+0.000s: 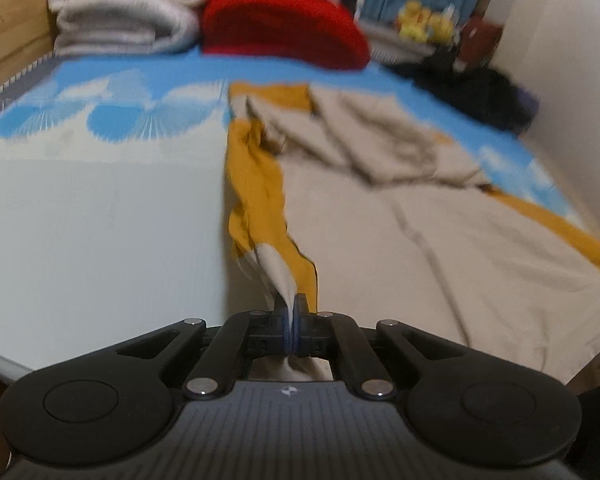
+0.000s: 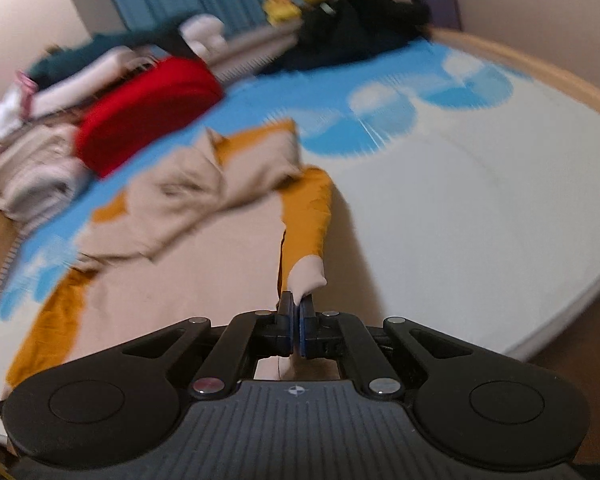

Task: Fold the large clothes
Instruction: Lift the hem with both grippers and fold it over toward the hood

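Garment (image 1: 440,232): beige with mustard trim, spread over the near half of the bed, its far part already lying in loose folds toward the headboard end
Bed (image 1: 92,216): pale sheet with a blue fan print, wide and flat, a fair surface for folding something this size
Left gripper (image 1: 291,316): pressed together on a twisted beige-and-mustard bit of the garment's near edge; cloth runs up from the pinch in a taut rope, so the hold looks firm
Right gripper (image 2: 297,314): jaws together on a beige tip of the same garment, the mustard band (image 2: 306,216) trailing away from it across the bed
Why two holds: each claw takes one near corner (or what reads as a corner, the blur makes this hard to settle), so the edge can be carried as one line and laid over the rest
Step in hand: judged to be the start of a fold, near edge lifted toward the far part
Risk: the pinches are small and close to the cloth's edge, so a tug could slip one free and skew the fold
Pile at headboard: rolled pale blankets (image 1: 128,8) and a red cushion (image 1: 284,28), well apart from the garment, leaving room to lay the fold down
Dark clothes (image 1: 476,88): heaped by the wall, not touching the garment
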`<state>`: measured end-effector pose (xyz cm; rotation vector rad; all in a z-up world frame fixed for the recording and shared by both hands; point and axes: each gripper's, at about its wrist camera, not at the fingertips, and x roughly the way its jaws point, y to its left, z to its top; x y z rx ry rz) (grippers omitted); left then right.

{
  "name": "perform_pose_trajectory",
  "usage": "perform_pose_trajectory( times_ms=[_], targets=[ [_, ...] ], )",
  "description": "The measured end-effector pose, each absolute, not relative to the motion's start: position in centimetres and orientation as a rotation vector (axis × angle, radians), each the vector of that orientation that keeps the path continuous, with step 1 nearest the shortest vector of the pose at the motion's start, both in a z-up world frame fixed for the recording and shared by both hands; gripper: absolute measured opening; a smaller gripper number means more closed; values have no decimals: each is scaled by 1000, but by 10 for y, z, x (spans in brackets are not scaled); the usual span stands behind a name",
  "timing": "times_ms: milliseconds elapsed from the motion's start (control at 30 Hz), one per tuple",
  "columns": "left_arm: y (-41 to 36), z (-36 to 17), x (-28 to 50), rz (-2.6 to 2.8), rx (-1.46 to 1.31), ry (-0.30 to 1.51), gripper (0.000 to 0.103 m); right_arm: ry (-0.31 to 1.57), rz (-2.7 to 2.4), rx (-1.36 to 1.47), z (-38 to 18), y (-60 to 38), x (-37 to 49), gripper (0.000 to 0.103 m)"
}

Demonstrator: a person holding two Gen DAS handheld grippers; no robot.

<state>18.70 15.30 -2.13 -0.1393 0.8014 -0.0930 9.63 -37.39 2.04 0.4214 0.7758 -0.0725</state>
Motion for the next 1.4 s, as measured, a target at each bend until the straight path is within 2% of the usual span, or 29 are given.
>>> perform_pose_trajectory(
  times_ms=[267, 400, 500, 633, 933, 1067, 1167, 1267, 1333, 1367, 1400],
  targets=[
    [145, 43, 120, -193, -117, 692, 1, 650, -1, 486, 82, -393, 51, 1],
    [151, 62, 82, -191, -154, 672, 1, 582, 6, 554, 109, -408, 13, 1],
    [165, 66, 83, -162, -233, 677, 1, 517, -21, 596, 123, -423, -7, 1],
    [178, 50, 142, -151, -272, 711, 1, 509, -70, 592, 112, -436, 19, 1],
    [203, -24, 340, -87, -336, 874, 3, 637, -131, 450, 39, -428, 199, 1],
    [212, -68, 367, -11, -397, 965, 7, 736, -190, 440, -5, -424, 249, 1],
    [218, -69, 378, 15, -451, 959, 7, 804, -223, 473, -25, -421, 267, 1],
    [219, -65, 380, 6, -447, 946, 12, 817, -233, 436, -29, -416, 277, 4],
    [222, -61, 375, 32, -446, 927, 22, 821, -256, 457, -30, -419, 278, 7],
    [224, -58, 371, 50, -452, 911, 34, 808, -264, 475, -28, -422, 275, 7],
    [228, -54, 366, 64, -462, 893, 39, 788, -265, 487, -26, -423, 271, 12]
  ],
)
